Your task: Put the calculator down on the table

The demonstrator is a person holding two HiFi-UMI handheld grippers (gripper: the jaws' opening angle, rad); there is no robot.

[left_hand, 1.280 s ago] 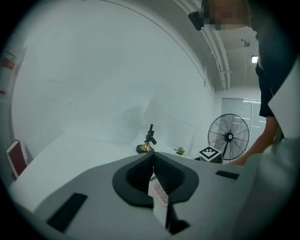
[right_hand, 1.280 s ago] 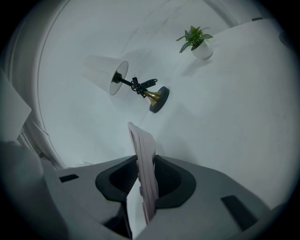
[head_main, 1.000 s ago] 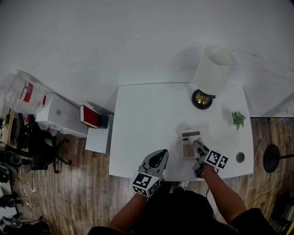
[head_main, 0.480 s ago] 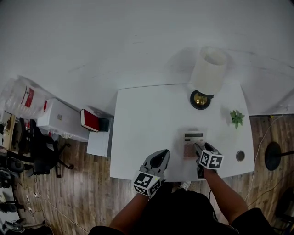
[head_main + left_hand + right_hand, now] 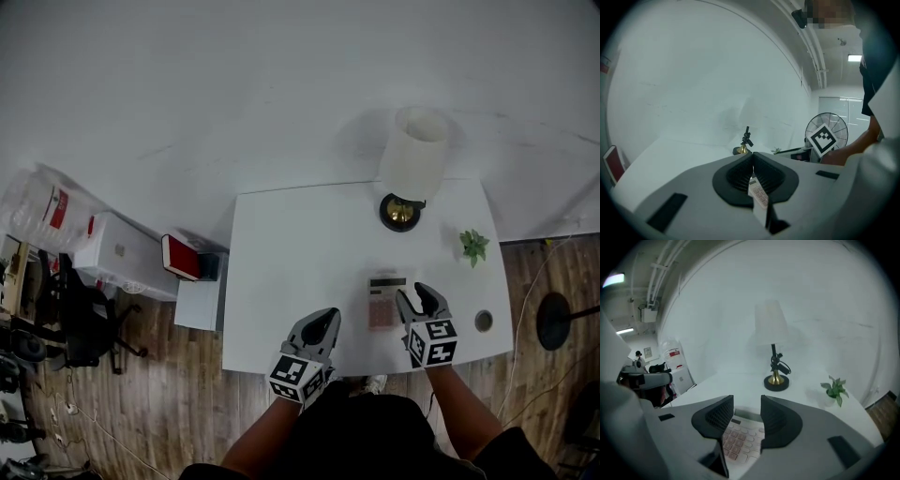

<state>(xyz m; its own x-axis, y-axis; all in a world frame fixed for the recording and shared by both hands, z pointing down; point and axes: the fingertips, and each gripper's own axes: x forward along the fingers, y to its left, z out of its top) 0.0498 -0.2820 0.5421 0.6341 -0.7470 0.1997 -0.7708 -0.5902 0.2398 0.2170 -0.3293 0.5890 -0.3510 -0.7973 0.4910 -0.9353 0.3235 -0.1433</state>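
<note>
The calculator point(image 5: 385, 302) lies flat on the white table point(image 5: 300, 262) near its front edge, with pale pink keys and a small display. My right gripper point(image 5: 419, 298) hovers just right of it and above the table. Its jaws stand apart and are closing with nothing between them. In the right gripper view the calculator point(image 5: 740, 434) shows on the table below and beyond the right gripper point(image 5: 746, 406). My left gripper point(image 5: 323, 322) is shut and empty at the front edge, left of the calculator. The left gripper point(image 5: 752, 159) has its pads together.
A lamp point(image 5: 412, 159) with a white shade and brass base point(image 5: 399, 212) stands at the back right. A small green plant point(image 5: 473, 246) and a round hole point(image 5: 484, 321) are at the right side. A red book point(image 5: 180, 258) sits on a low cabinet left of the table.
My right gripper has let go of the calculator, risen off the table and rolled upright. The calculator stays flat where it was set. The left gripper has not moved.
</note>
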